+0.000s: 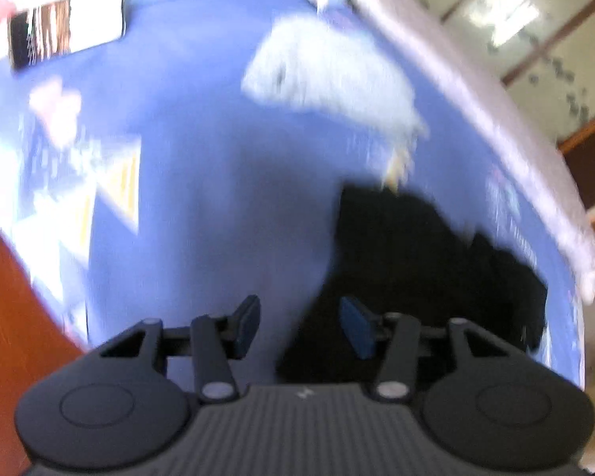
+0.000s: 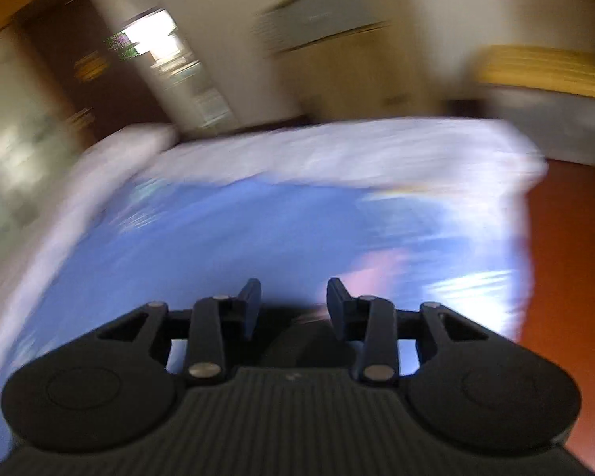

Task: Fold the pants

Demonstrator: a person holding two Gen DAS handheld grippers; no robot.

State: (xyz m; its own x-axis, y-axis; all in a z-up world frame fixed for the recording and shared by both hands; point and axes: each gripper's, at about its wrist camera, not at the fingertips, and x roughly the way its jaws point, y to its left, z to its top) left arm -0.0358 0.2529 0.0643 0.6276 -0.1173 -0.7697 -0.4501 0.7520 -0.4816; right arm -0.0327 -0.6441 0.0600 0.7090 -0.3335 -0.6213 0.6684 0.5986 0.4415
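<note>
Left tongs (image 1: 299, 323) part-open, empty, above black pants (image 1: 424, 261) on bed (image 2: 218, 238). Right tongs (image 2: 293, 303) part-open, empty. Regrip pants' edge squarely, both sides level.

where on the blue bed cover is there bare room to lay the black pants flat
The bare patch is mid blue cover, between the light garment, the black pants and the printed patch. It is crowded along the white edge.
</note>
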